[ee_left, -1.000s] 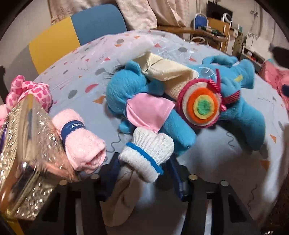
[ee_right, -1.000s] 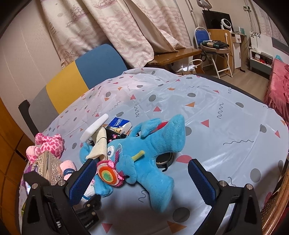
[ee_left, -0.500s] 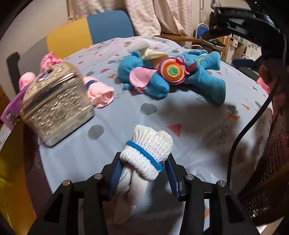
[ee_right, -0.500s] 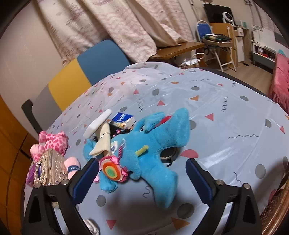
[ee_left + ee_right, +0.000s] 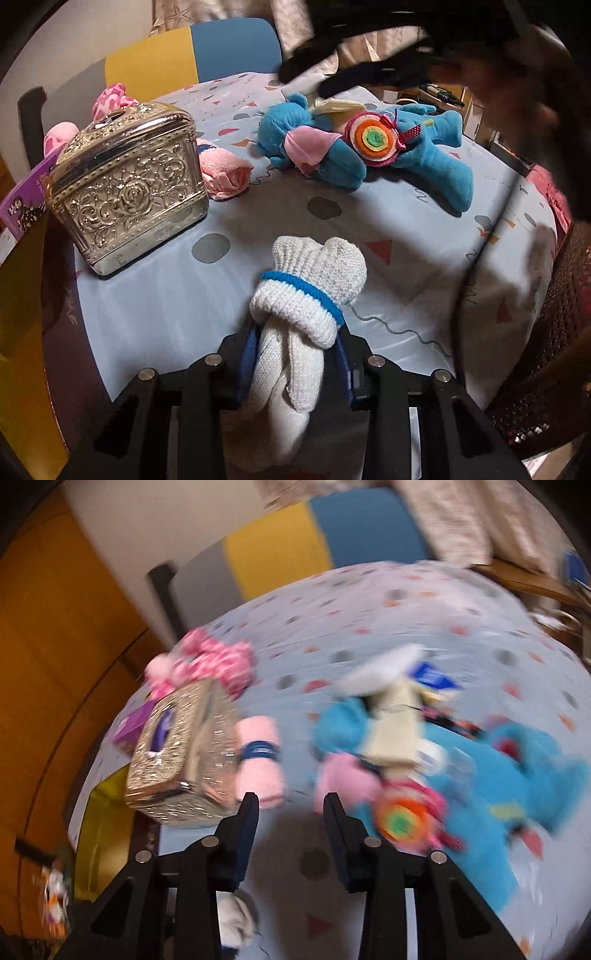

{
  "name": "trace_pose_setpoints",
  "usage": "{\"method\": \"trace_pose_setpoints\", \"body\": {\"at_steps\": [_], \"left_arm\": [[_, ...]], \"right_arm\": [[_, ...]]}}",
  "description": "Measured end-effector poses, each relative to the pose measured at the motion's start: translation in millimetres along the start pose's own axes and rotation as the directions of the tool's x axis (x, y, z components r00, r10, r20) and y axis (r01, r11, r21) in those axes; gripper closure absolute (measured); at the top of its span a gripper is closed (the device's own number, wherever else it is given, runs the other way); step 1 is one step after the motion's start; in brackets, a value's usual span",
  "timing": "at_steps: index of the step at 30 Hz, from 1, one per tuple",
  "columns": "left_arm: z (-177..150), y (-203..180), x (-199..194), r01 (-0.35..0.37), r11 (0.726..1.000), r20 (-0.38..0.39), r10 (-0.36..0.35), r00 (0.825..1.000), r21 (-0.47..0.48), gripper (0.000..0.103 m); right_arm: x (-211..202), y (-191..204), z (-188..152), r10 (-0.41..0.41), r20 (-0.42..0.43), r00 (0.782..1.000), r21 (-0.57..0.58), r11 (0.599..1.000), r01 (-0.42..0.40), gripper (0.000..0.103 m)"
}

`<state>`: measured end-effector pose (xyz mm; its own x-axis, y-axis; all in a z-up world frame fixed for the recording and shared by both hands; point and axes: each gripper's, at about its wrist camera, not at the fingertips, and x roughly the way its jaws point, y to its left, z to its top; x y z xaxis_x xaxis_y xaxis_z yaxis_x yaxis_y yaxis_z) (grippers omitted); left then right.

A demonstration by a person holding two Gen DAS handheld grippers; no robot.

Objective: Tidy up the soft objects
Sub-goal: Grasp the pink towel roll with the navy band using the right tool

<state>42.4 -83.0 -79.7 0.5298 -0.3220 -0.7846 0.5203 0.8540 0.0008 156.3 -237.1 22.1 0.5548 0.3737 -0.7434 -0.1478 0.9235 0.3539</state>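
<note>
While the left gripper (image 5: 295, 354) clamps a rolled white sock with a blue band (image 5: 310, 295) above the near edge of the desk (image 5: 406, 258), the right gripper (image 5: 290, 805) hangs over the cloth with nothing between its closing, narrow jaws. Farther in, toward the left edge, an ornate gold box (image 5: 125, 177) stands with a pink sock roll (image 5: 221, 173) touching it. Past the middle lies a blue plush toy (image 5: 369, 155).
</note>
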Motion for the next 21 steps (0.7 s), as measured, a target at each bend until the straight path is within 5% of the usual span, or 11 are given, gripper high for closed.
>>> {"method": "trace_pose_setpoints", "body": {"at_steps": [14,18,21], "left_arm": [[-4,8,-4,0.035,0.999,0.015,-0.035,0.999,-0.024,0.066],[-3,9,-3,0.036,0.999,0.015,-0.036,0.999,-0.031,0.066],[-3,9,-3,0.035,0.999,0.018,-0.035,0.999,-0.031,0.066]], "right_arm": [[127,18,46,0.058,-0.284,0.957,-0.044,0.996,-0.074,0.065],[139,1,51,0.1,-0.314,0.944,0.031,0.995,-0.096,0.064],[152,-15,43,0.176,-0.37,0.912,0.11,0.983,-0.145,0.065]]}}
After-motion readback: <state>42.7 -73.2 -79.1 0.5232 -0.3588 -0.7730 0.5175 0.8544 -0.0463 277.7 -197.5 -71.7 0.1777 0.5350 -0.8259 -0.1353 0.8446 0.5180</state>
